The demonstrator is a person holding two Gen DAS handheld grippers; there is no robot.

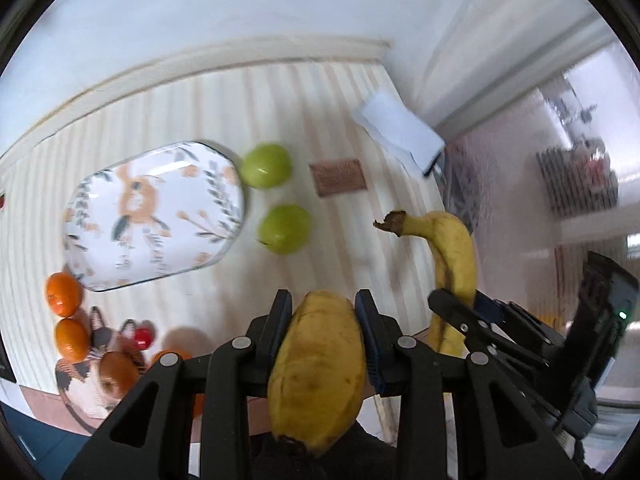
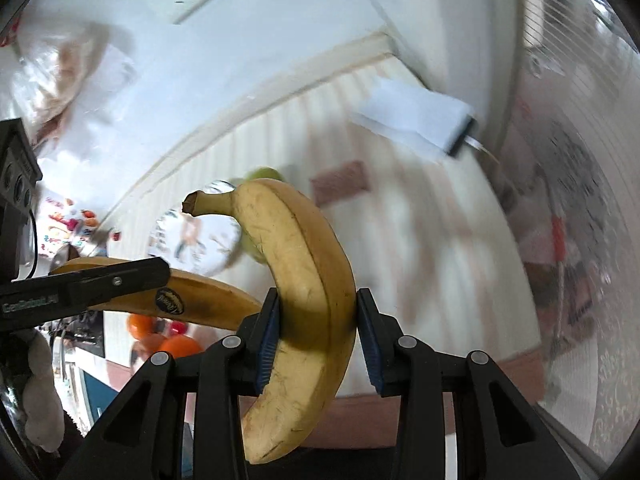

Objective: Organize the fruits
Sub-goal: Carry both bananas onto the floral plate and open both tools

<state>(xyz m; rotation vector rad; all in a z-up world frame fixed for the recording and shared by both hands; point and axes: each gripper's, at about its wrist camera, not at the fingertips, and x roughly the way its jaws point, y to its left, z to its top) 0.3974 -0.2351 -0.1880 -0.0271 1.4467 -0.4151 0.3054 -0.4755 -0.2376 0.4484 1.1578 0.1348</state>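
Note:
My left gripper (image 1: 323, 304) is shut on a yellow banana (image 1: 316, 372), held above the striped table (image 1: 360, 248). My right gripper (image 2: 317, 304) is shut on a second banana (image 2: 304, 280); it shows at the right of the left wrist view (image 1: 456, 264). The left hand's banana (image 2: 200, 300) shows in the right wrist view at lower left. A floral plate (image 1: 156, 212) lies on the table, left of two green apples (image 1: 266, 165) (image 1: 285, 229). Several oranges (image 1: 63, 294) lie near the table's left front edge.
A patterned bowl (image 1: 80, 384) with an orange in it stands at the lower left, next to a small red object (image 1: 143, 336). A brown card (image 1: 339, 178) and a white box (image 1: 400, 128) lie at the back right. The table's right edge drops to the floor.

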